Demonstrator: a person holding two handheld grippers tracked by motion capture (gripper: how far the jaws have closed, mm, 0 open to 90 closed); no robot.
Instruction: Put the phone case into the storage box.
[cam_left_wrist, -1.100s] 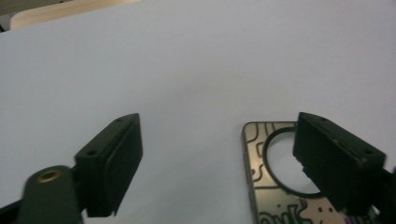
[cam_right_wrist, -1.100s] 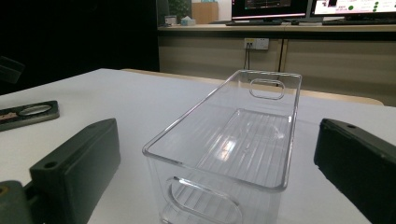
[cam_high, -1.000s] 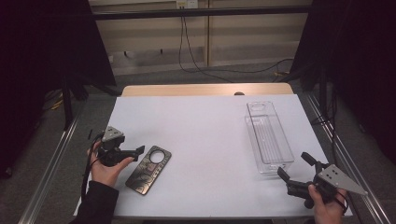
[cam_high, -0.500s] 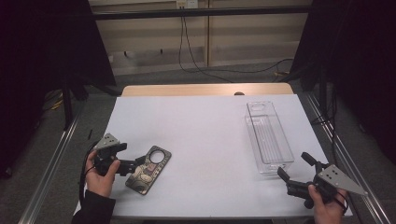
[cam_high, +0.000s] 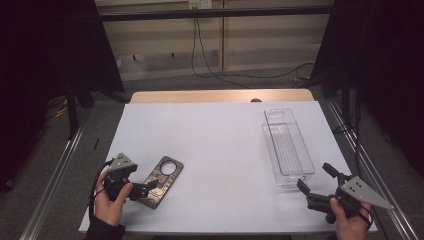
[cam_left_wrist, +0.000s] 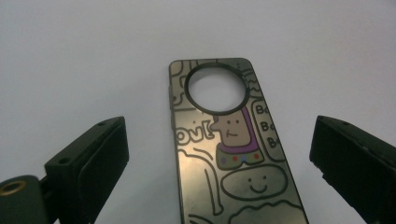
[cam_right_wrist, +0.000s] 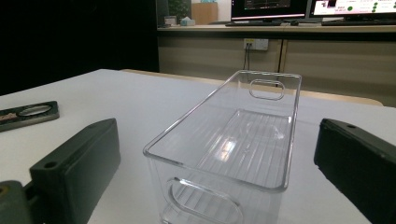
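Phone case (cam_high: 161, 181) lies flat lower left of the high view, not gripped yet. I've got the left gripper (cam_high: 142, 190) on it, jaws just spread wide astride it. Right gripper (cam_high: 314, 181) open before the clear bin (cam_high: 287, 148), lower right. Pickup and transfer remain

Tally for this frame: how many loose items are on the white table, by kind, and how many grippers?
Phone case: 1
Clear plastic bin: 1
Grippers: 2, left gripper and right gripper
Total: 4
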